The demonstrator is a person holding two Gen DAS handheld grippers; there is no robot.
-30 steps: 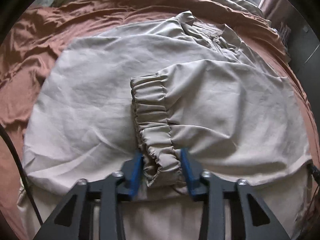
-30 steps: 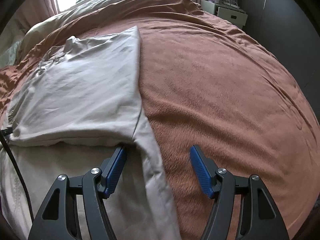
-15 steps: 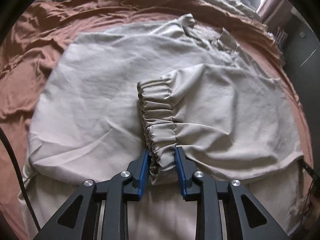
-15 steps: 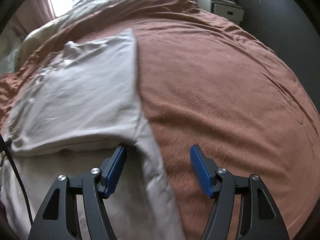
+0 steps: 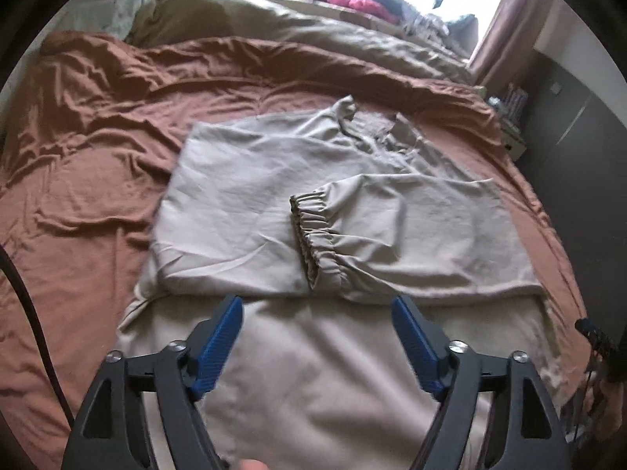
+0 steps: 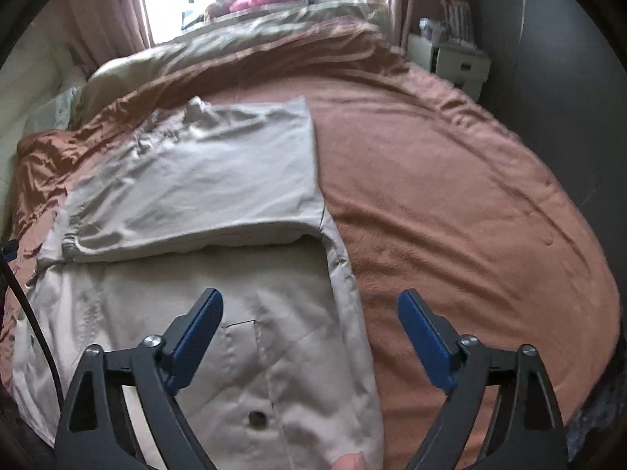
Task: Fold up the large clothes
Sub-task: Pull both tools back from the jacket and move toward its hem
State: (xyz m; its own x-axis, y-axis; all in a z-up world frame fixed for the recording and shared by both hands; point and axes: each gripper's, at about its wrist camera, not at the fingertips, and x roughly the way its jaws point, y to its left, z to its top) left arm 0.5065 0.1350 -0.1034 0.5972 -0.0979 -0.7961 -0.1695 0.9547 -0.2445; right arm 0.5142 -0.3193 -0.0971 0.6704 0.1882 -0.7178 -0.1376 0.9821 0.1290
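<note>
Lying across the middle of the rust-brown bedspread (image 5: 78,203), the large beige cotton jacket (image 5: 243,196) has one sleeve folded over its chest, elastic cuff (image 5: 313,235) on top; the lower half reaches the bed's near edge. Both the left gripper (image 5: 317,337) and right gripper (image 6: 309,329) are opening, nothing between their jaws. Judging by the loose sleeve, it could slide off if the hem is lifted carelessly. Only the left view shows the cuff; only the right shows the jacket's straight side edge and a white nightstand (image 6: 450,62) by the far corner
</note>
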